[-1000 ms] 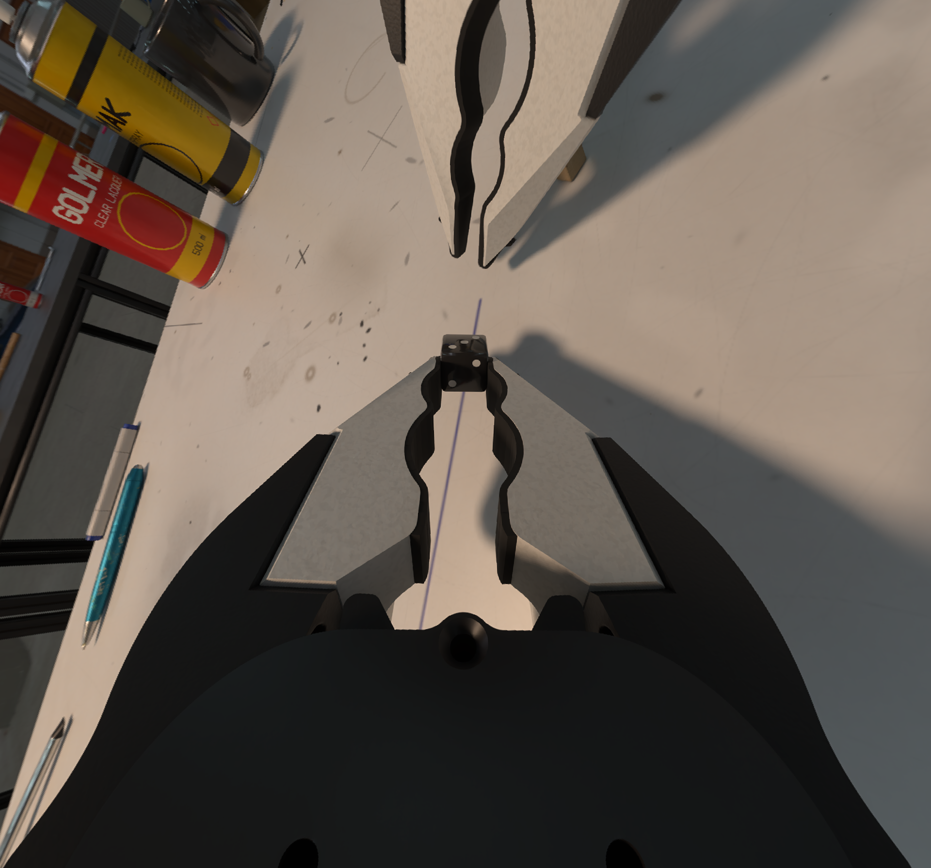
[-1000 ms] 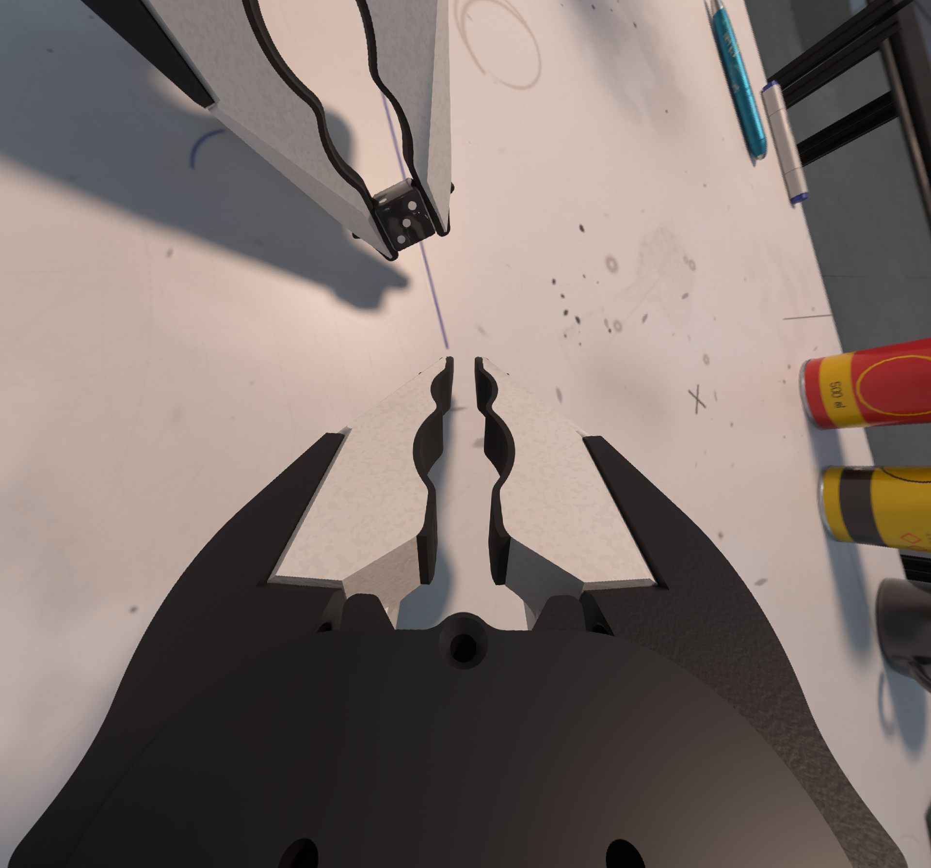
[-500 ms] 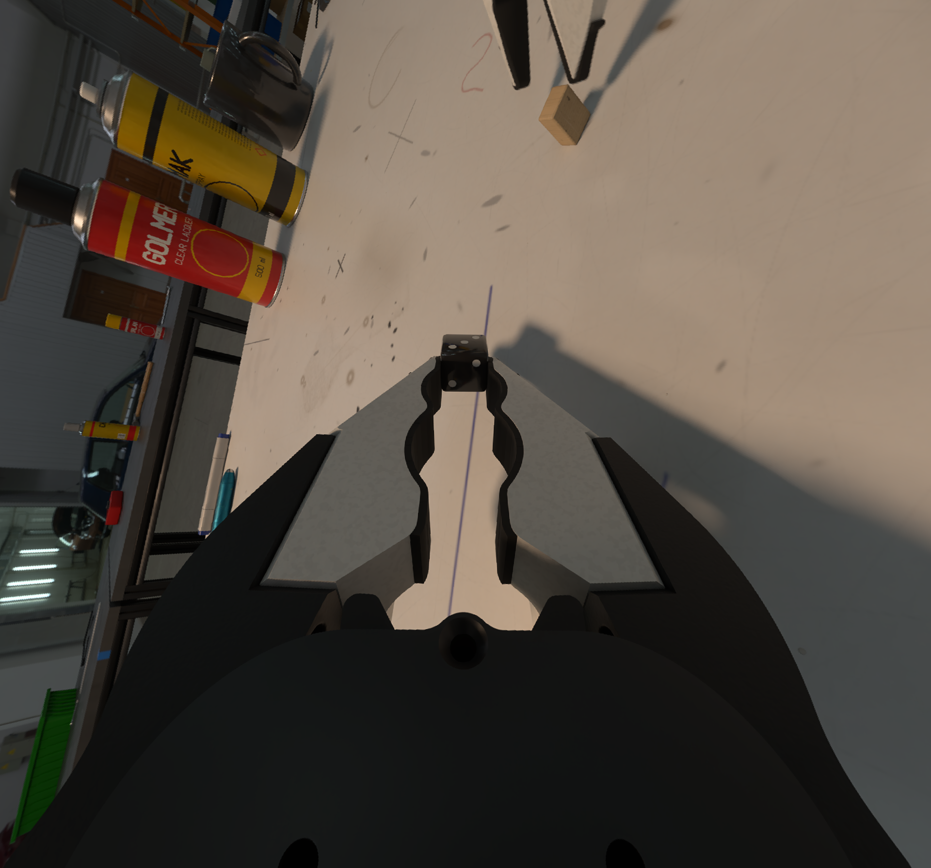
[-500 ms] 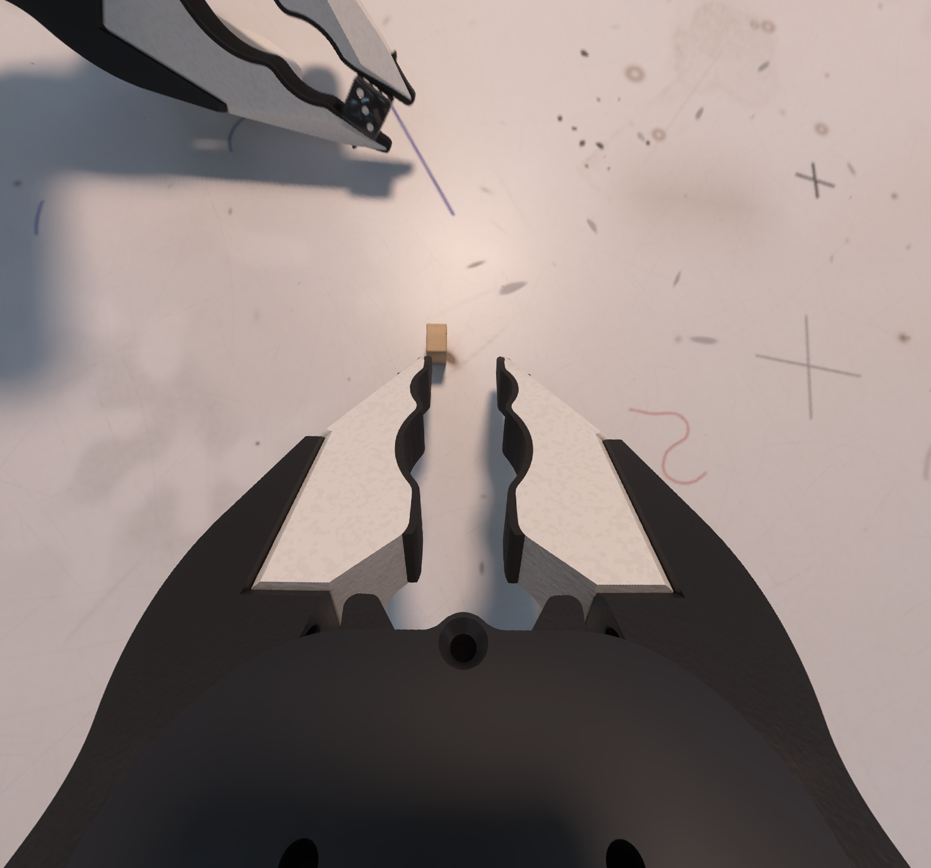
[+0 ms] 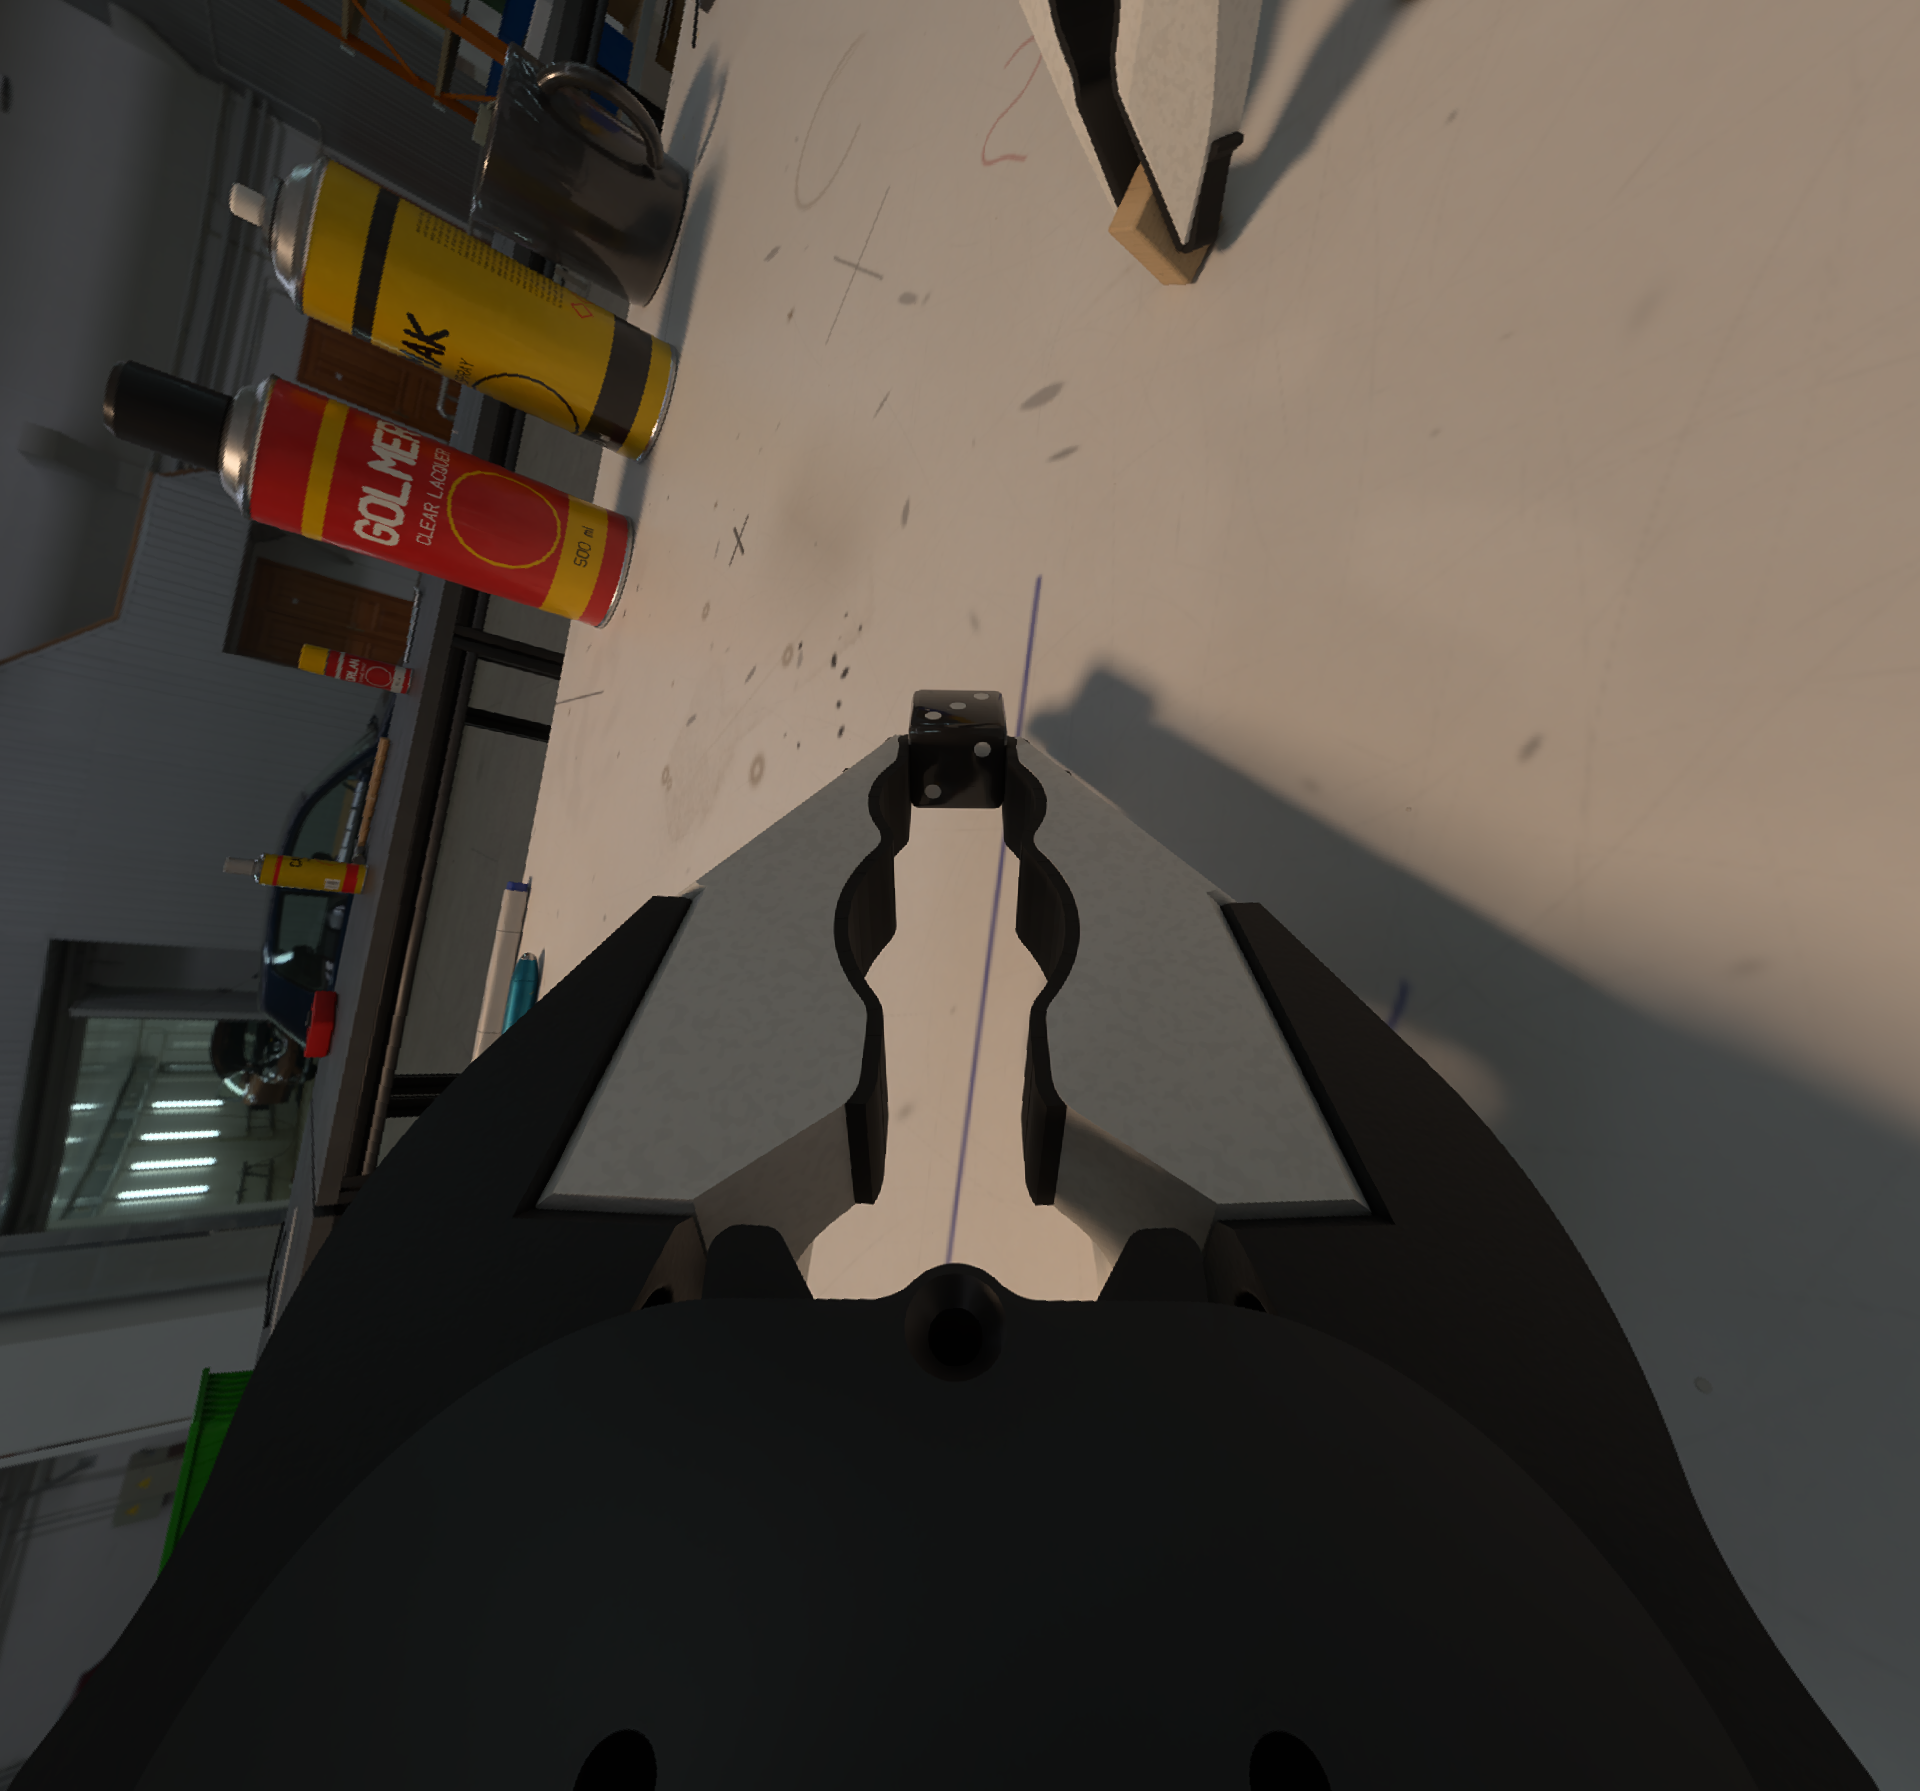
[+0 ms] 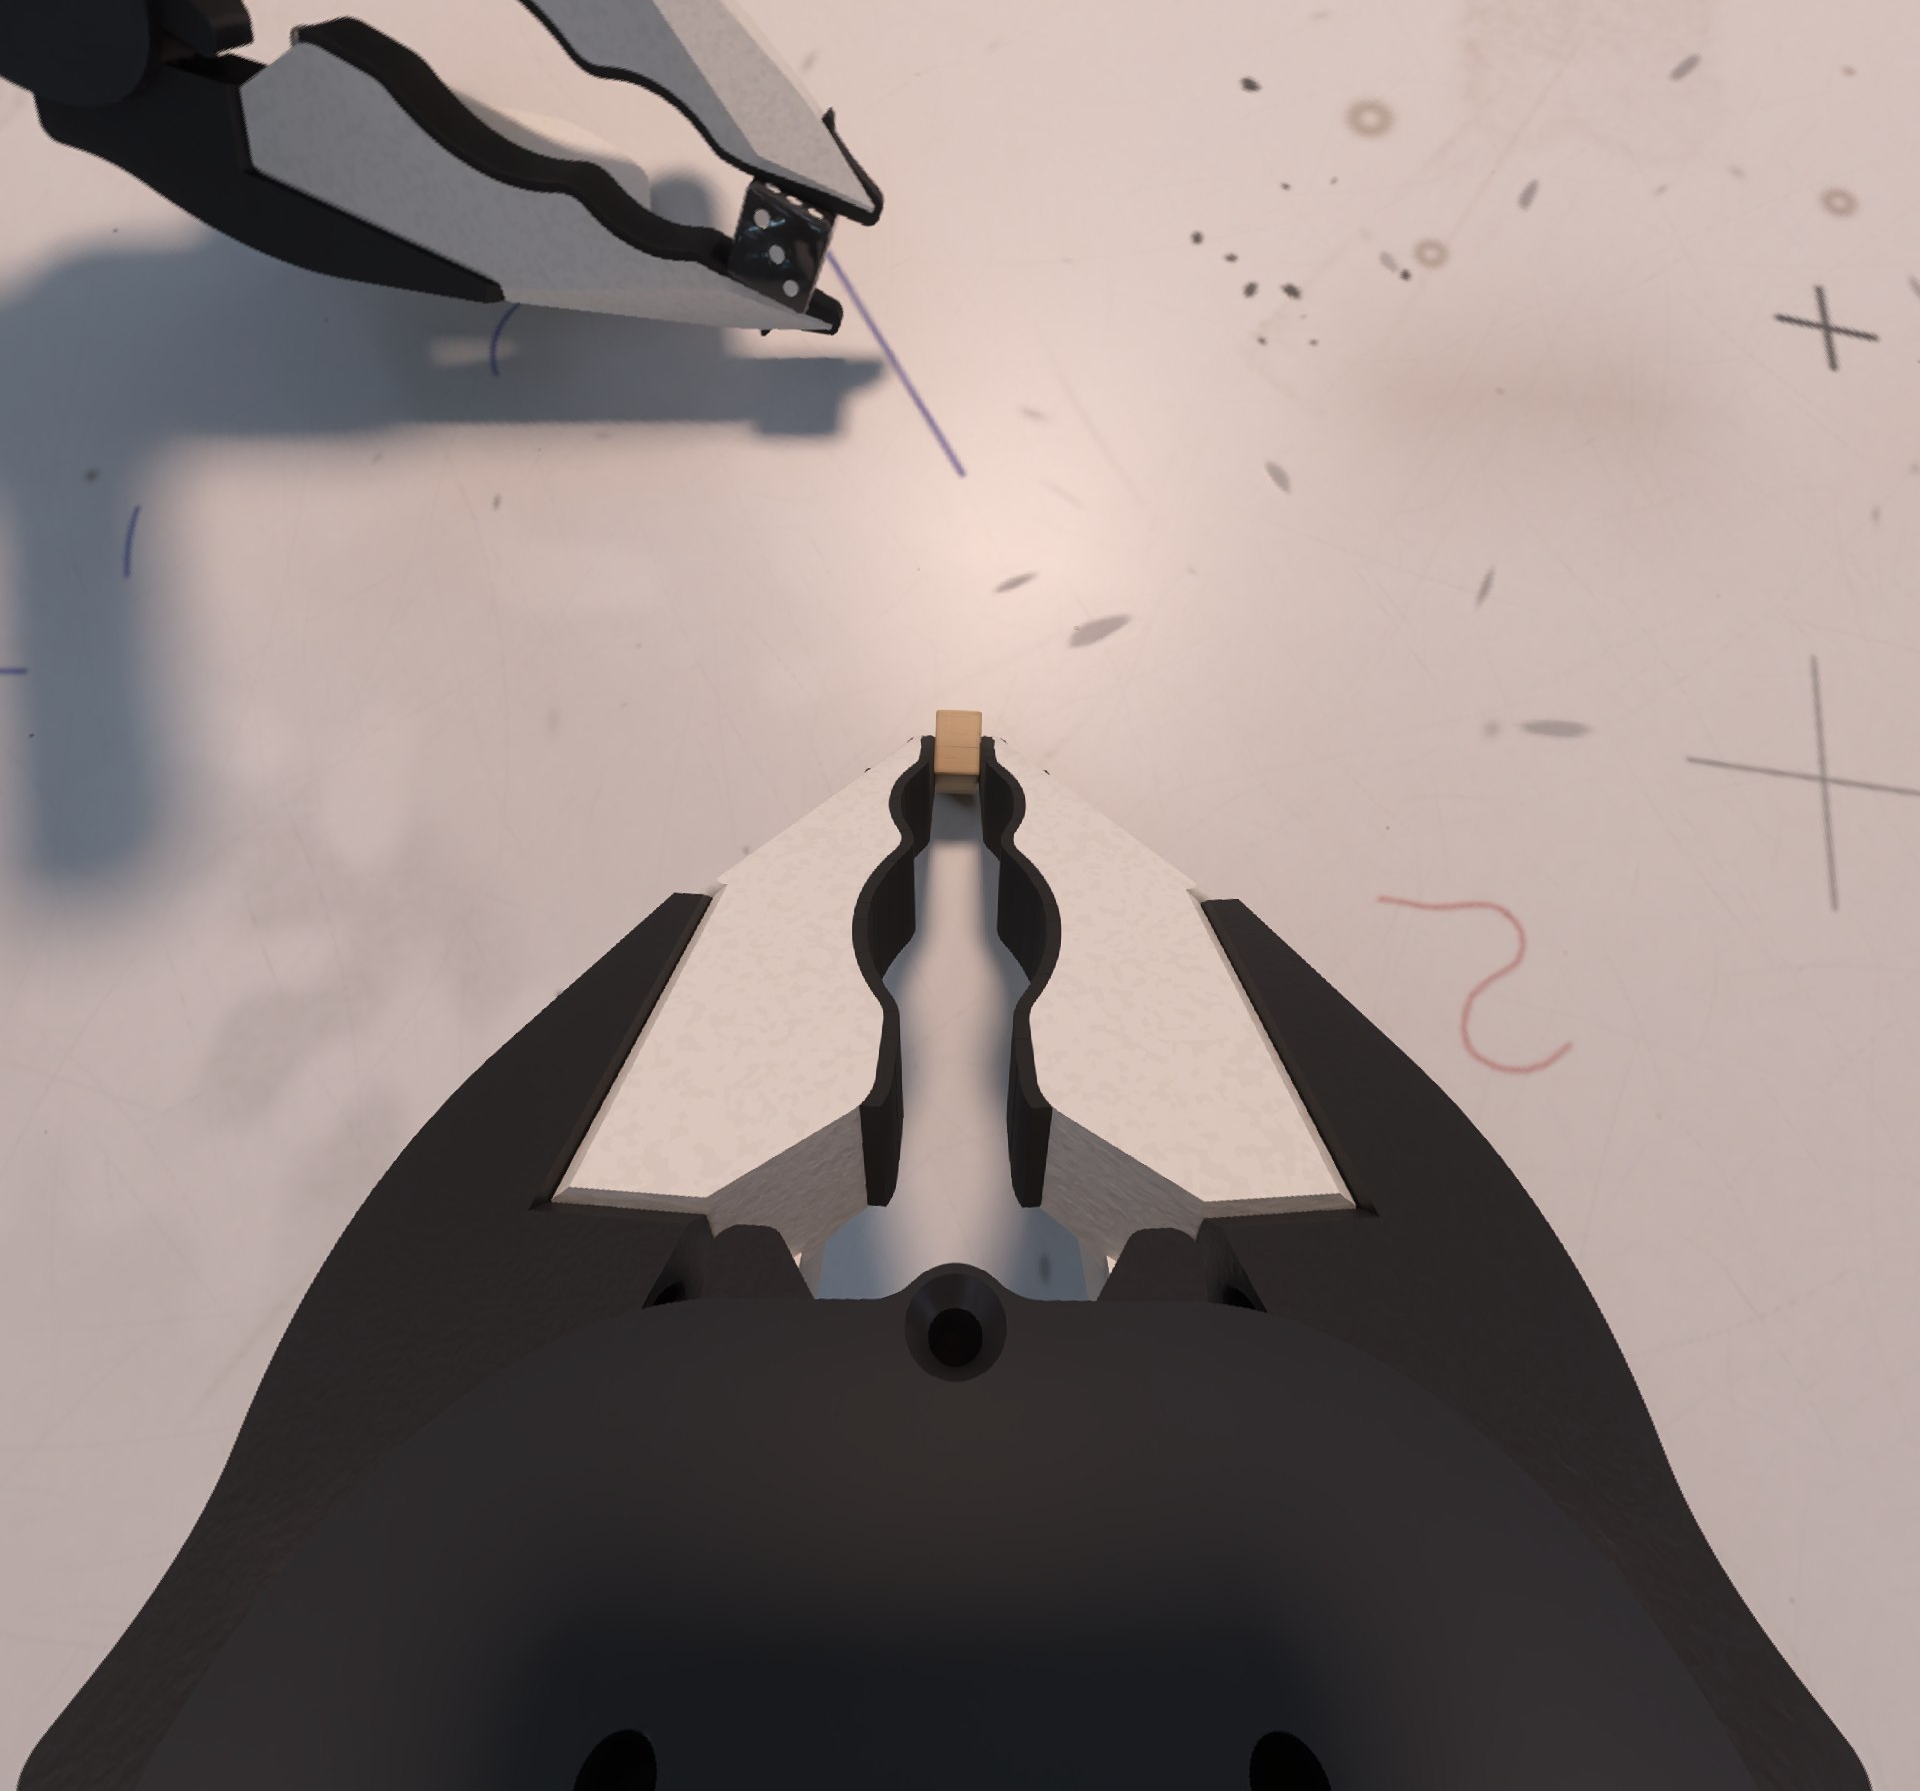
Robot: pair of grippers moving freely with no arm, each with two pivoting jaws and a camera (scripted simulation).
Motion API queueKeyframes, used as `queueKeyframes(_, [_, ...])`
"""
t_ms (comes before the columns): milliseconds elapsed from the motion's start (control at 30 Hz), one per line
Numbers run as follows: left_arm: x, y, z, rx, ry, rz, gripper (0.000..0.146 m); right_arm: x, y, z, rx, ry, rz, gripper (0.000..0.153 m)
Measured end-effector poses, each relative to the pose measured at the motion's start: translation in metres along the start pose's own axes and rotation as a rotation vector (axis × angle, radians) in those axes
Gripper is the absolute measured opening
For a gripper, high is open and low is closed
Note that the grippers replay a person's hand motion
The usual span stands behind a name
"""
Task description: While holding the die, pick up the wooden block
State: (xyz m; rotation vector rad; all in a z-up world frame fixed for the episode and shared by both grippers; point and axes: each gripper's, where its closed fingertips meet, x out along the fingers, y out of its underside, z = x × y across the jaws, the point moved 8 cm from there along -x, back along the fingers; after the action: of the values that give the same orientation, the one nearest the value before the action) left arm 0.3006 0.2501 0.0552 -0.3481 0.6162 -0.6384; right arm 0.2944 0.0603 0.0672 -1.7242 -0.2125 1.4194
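My left gripper (image 5: 958, 752) is shut on a black die with white pips (image 5: 956, 777), held at its fingertips above the white table (image 5: 1351, 546). It also shows at the upper left of the right wrist view (image 6: 821, 271) with the die (image 6: 779, 240). My right gripper (image 6: 957, 756) has its fingertips closed around a small tan wooden block (image 6: 957, 739), low at the table surface. In the left wrist view the right gripper (image 5: 1179, 219) is at the top, with the block (image 5: 1143, 235) between its tips.
A yellow spray can (image 5: 468, 307), a red spray can (image 5: 436, 505) and a metal jug (image 5: 582, 183) stand along the table's left edge. Pens (image 5: 509, 962) lie near that edge. Pen marks and stains dot the tabletop (image 6: 1818, 775).
My right gripper moved forward so the wooden block sits between its fingertips, and its jaws narrowed onto it. The left gripper keeps the die and has drawn farther from the right gripper.
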Motion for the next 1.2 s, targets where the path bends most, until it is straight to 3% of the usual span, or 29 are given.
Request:
queueKeyframes(667, [0.002,-0.001,-0.001,0.018,-0.031,0.004,0.016,-0.009,-0.009,-0.015,0.214,-0.006,-0.180,0.008])
queueKeyframes(1200, [0.002,-0.001,-0.001,0.017,-0.031,0.004,0.016,-0.006,-0.011,-0.013,0.219,-0.016,-0.188,0.008])
